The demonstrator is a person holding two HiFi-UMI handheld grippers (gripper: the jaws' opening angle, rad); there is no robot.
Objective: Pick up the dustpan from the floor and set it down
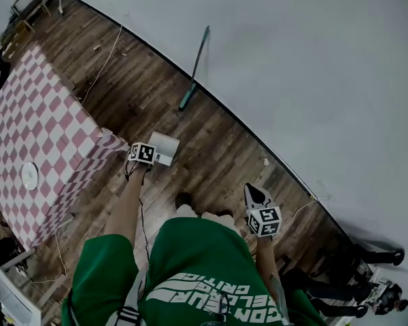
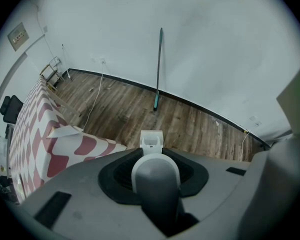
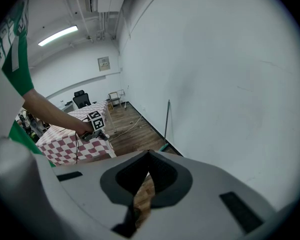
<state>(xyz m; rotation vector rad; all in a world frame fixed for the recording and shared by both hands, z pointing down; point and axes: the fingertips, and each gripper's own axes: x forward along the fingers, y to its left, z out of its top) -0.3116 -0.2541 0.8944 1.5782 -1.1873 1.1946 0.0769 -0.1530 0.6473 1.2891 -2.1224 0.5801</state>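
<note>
The dustpan point(image 1: 164, 148) sits just left of centre in the head view, a pale flat panel directly right of the left claw point(image 1: 151, 155). In the left gripper view, its grey rounded handle runs up through the lower centre of the frame. The left claw is closed around this handle, with its dark pads on either side. A white end piece shows just beyond the pads.

The right claw point(image 1: 253, 194) is at lower centre-right of the head view. Its jaws are drawn together to a point and grip nothing; the right gripper view shows only a sliver of floor point(image 1: 211, 155) between the pads.

The desk point(image 1: 34, 128), under a red-and-white checked cloth, fills the left of the head view. Its near corner lies just beside the left claw. A small white disc point(image 1: 29, 175) rests on the cloth.

A long-handled broom point(image 1: 194, 70) leans against the white wall point(image 1: 313, 66) at upper centre, well apart from both claws. Cables point(image 1: 105, 60) trail along the wooden floor at upper left.
</note>
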